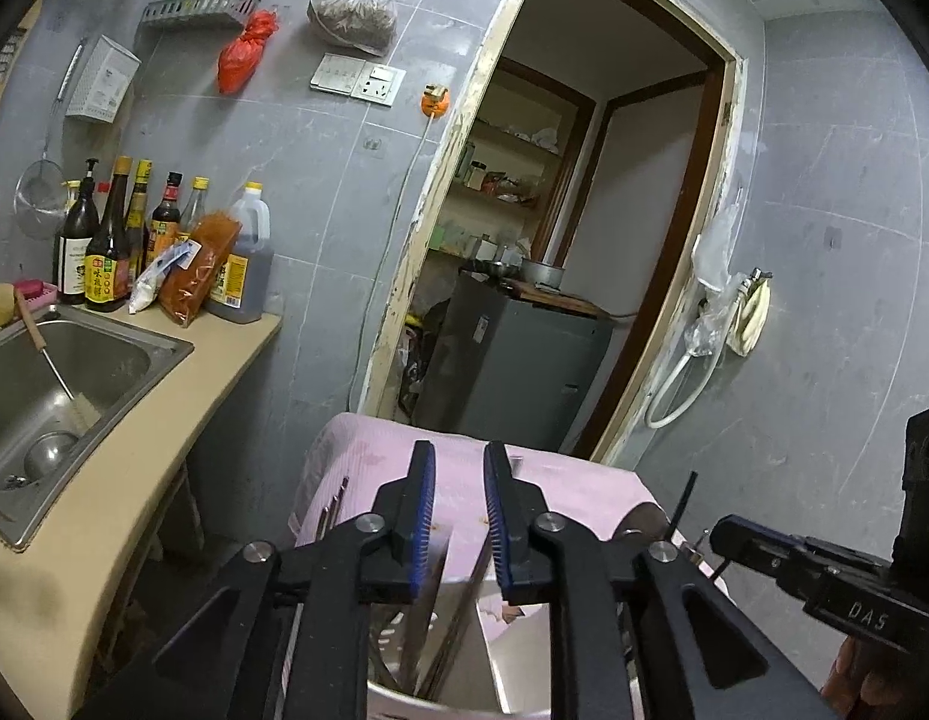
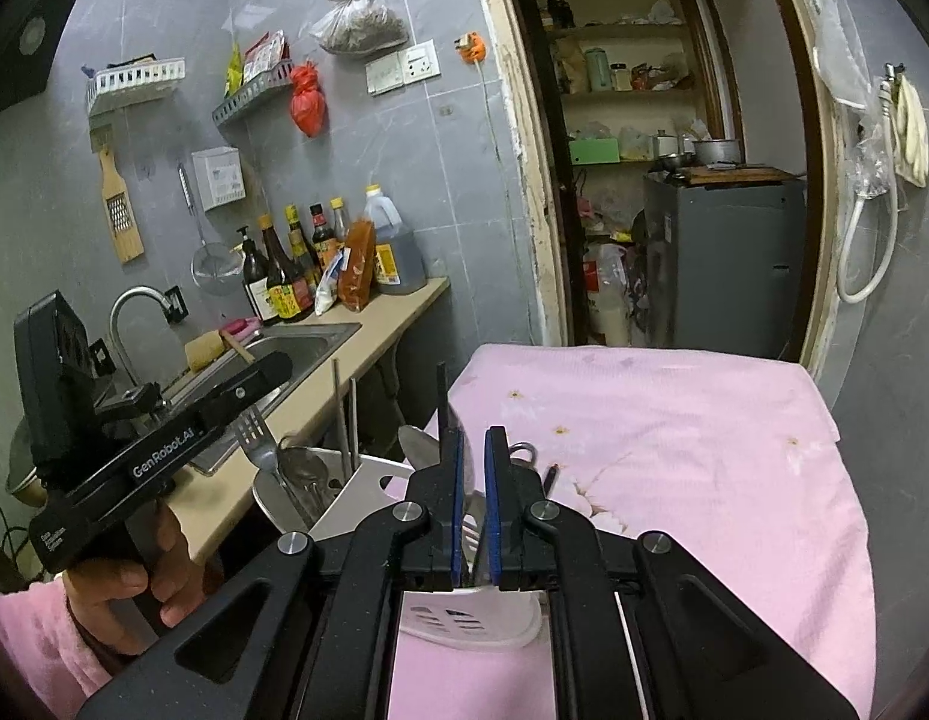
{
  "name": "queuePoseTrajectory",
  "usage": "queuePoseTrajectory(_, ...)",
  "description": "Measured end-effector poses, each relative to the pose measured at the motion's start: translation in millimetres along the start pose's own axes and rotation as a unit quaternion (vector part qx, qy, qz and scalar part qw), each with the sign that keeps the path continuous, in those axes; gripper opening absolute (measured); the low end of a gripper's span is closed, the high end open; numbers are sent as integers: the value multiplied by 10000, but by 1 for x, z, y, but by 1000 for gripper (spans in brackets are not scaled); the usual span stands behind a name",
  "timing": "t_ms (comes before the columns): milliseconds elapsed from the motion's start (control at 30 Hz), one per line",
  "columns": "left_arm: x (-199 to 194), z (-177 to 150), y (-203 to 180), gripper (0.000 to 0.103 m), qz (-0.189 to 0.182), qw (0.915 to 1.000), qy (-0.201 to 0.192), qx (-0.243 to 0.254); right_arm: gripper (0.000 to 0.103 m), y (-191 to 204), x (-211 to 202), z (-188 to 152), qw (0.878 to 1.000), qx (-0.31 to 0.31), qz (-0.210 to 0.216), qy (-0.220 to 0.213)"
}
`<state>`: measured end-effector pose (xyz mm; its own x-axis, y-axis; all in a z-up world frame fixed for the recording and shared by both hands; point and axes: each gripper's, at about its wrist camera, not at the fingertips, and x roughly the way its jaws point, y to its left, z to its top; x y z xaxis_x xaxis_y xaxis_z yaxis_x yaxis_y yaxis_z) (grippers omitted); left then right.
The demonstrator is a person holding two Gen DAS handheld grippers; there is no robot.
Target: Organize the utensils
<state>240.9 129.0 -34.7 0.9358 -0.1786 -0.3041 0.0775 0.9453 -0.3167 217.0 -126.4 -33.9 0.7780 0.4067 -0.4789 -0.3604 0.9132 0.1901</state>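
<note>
A white slotted utensil holder [image 2: 470, 621] sits on the pink cloth [image 2: 674, 450], with a steel cup [image 2: 284, 495] beside it holding a fork [image 2: 254, 438], a spoon and chopsticks [image 2: 344, 420]. My right gripper [image 2: 472, 456] is shut on a thin steel utensil handle [image 2: 473, 516] above the holder. My left gripper [image 1: 458, 474] is open and empty above the holder [image 1: 440, 702], where flat steel blades [image 1: 434, 606] stand. The left gripper also shows in the right wrist view [image 2: 164, 420], the right one in the left wrist view [image 1: 824, 564].
A beige counter [image 1: 164, 450] with a steel sink [image 1: 50, 384] holding a ladle is to the left. Sauce bottles [image 1: 128, 240] stand at its back. A doorway [image 1: 554, 240] with a grey cabinet is ahead.
</note>
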Motion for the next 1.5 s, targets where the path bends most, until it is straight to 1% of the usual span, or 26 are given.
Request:
queuePoseTrajectory(33,-2,0,-2,18,16,10000,7,-5,7,-2,-5,0,10000,26,-26,-31)
queuePoseTrajectory(100,-9,1,-7,21,51,10000,0,-20,12,-6,-13,0,9999,59,-79,-77)
queuePoseTrajectory(167,-15,2,-13,27,85,10000,9,-17,25,-11,-23,0,9998,90,-128,-145)
queuePoseTrajectory(233,-21,3,-20,30,102,9999,21,-10,28,-17,-36,-1,9994,116,-202,-239)
queuePoseTrajectory(300,-28,3,-28,36,119,9999,32,28,28,-23,-47,-2,9990,147,-298,-305)
queuePoseTrajectory(333,-33,3,-33,41,143,9999,41,61,28,-25,-52,-1,9988,167,-326,-330)
queuePoseTrajectory(367,-37,3,-37,45,171,9998,42,103,30,-28,-59,-2,9985,192,-365,-366)
queuePoseTrajectory(400,-41,3,-42,46,188,9997,42,146,32,-30,-65,-2,9982,209,-409,-396)
queuePoseTrajectory(433,-46,3,-47,50,198,9996,50,189,37,-32,-70,-1,9979,217,-437,-417)
queuePoseTrajectory(467,-51,2,-52,56,220,9995,75,230,42,-34,-77,-2,9976,220,-475,-457)
queuePoseTrajectory(500,-55,2,-56,60,245,9993,93,258,45,-35,-84,-2,9973,218,-503,-495)
queuePoseTrajectory(567,-65,0,-64,71,283,9991,98,310,52,-38,-98,-4,9967,192,-567,-553)
queuePoseTrajectory(667,-82,-5,-75,82,333,9987,114,361,60,-39,-117,-6,9957,151,-674,-614)
queuePoseTrajectory(700,-89,-8,-79,84,366,9986,120,373,62,-39,-125,-9,9954,146,-692,-643)
queuePoseTrajectory(767,-101,-13,-84,93,410,9984,123,371,73,-40,-138,-13,9949,147,-738,-678)
queuePoseTrajectory(900,-126,-24,-94,99,500,9978,140,423,82,-42,-164,-24,9943,155,-799,-688)
queuePoseTrajectory(967,-136,-28,-98,103,548,9973,152,465,92,-43,-176,-31,9941,172,-830,-672)
queuePoseTrajectory(1167,-167,-44,-109,103,676,9956,234,605,101,-45,-210,-60,9934,244,-909,-656)
queuePoseTrajectory(1367,-189,-63,-115,103,751,9949,308,597,101,-46,-238,-86,9911,302,-1047,-762)
queuePoseTrajectory(1500,-202,-74,-118,103,789,9947,303,582,102,-43,-251,-98,9910,297,-1082,-734)
